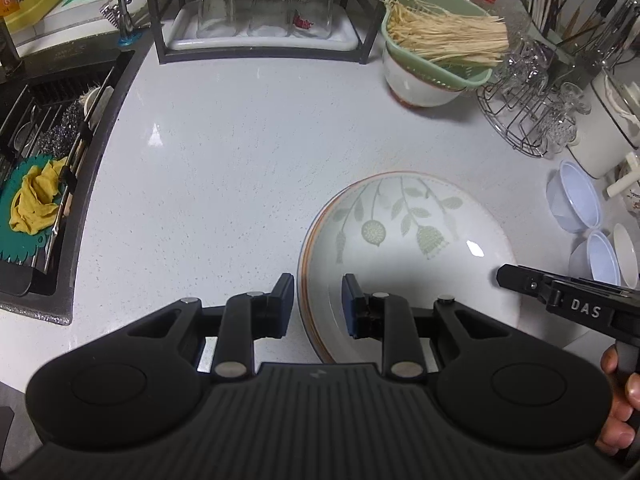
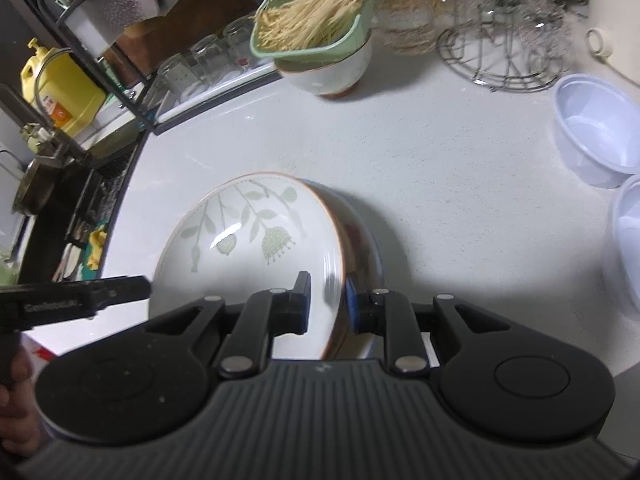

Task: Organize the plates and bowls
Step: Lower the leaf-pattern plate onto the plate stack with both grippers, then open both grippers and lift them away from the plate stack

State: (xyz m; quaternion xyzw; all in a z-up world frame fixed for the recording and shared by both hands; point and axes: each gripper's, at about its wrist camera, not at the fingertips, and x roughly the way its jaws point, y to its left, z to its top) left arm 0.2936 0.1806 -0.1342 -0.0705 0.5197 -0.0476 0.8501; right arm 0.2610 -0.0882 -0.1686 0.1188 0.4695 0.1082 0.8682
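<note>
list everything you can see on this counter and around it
leaf-pattern plates: stack of at least two, white with green leaves, front of counter
plastic bowls: at least two, pale blue, right side
green strainer: one, holding pale noodles, sitting in a white bowl, back
glasses: three, clear, upside down on white tray
wire rack: one, metal, holding glassware
yellow cloth: one, in sink
left gripper: jaws astride the plates' left rim
right gripper: jaws astride the right rim

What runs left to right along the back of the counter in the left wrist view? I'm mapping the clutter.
Faucet → tray of upturned glasses → green strainer of noodles → wire rack of glassware → white pot.
</note>
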